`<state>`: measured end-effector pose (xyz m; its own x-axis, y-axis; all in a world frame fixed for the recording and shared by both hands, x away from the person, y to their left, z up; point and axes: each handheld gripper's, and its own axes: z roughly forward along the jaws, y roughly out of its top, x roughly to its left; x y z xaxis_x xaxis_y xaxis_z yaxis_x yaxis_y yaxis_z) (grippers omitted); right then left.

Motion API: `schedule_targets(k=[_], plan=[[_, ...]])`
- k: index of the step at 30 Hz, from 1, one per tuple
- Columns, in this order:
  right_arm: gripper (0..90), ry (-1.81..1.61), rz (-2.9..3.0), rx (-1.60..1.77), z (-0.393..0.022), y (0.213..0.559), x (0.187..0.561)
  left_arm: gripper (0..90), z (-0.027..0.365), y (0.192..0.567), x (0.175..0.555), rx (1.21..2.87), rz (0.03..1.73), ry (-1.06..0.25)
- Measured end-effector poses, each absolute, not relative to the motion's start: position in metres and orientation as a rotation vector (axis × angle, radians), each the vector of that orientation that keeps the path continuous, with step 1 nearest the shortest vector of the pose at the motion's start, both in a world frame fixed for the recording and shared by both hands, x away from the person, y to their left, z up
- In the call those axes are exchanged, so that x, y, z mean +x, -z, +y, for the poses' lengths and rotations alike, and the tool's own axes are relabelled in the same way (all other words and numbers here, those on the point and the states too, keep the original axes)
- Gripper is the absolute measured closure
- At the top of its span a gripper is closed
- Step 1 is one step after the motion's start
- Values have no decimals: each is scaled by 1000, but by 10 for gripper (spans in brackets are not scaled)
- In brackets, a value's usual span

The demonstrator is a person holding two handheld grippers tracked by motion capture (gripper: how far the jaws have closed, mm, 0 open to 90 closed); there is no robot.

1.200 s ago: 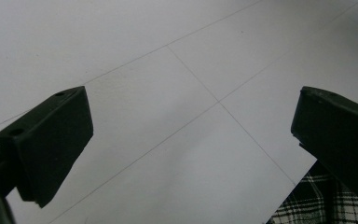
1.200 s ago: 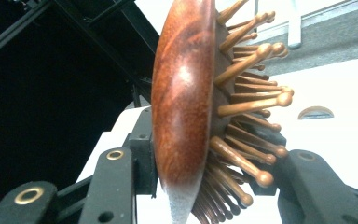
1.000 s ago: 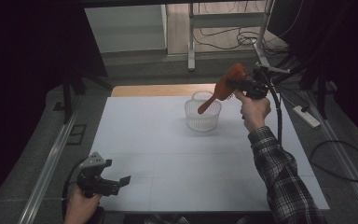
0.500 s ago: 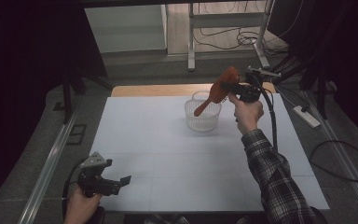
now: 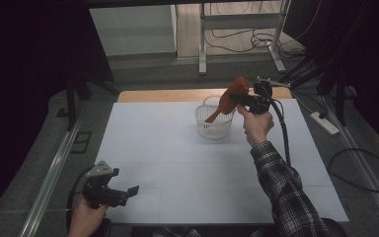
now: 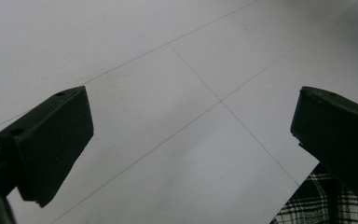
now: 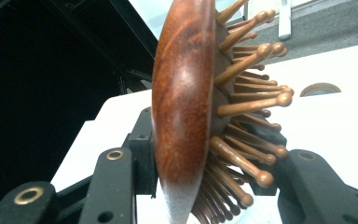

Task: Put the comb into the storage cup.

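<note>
A reddish wooden hairbrush [image 5: 230,98] with peg bristles hangs tilted over a white mesh basket [image 5: 214,127] at the back of the table, its handle pointing down into the basket's mouth. My right gripper [image 5: 247,100] is shut on the brush head. In the right gripper view the brush [image 7: 182,112] stands edge-on between the black jaws of that gripper [image 7: 200,186], bristles to the right. My left gripper [image 5: 128,191] rests at the near left corner, open. In the left gripper view its jaws stand wide apart around [image 6: 191,135] over bare white sheet.
A white gridded sheet [image 5: 177,168] covers the table, with a strip of wooden top [image 5: 163,95] showing at the back edge. Metal frame legs [image 5: 202,44] and cables stand behind. A power strip [image 5: 325,123] lies on the floor to the right.
My right hand has carried the brush left and down, from beside the basket to above it, so the handle now dips into the basket. The left hand has stayed put.
</note>
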<state>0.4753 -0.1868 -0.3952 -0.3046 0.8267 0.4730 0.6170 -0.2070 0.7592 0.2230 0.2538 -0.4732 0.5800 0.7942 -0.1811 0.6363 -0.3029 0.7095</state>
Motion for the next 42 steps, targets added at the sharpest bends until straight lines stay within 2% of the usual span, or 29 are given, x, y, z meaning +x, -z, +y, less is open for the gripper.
schedule_targets(k=[24,34,42], plan=[[524,-1525,1823,1737,-179,422,469,2,252,473,225,2049,1136,-257],[466,-1514,1799,1760,-186,430,467,2,251,473,226,2059,1134,-257],[381,-1434,1827,1738,-190,431,467,3,251,473,226,2059,1137,-260]])
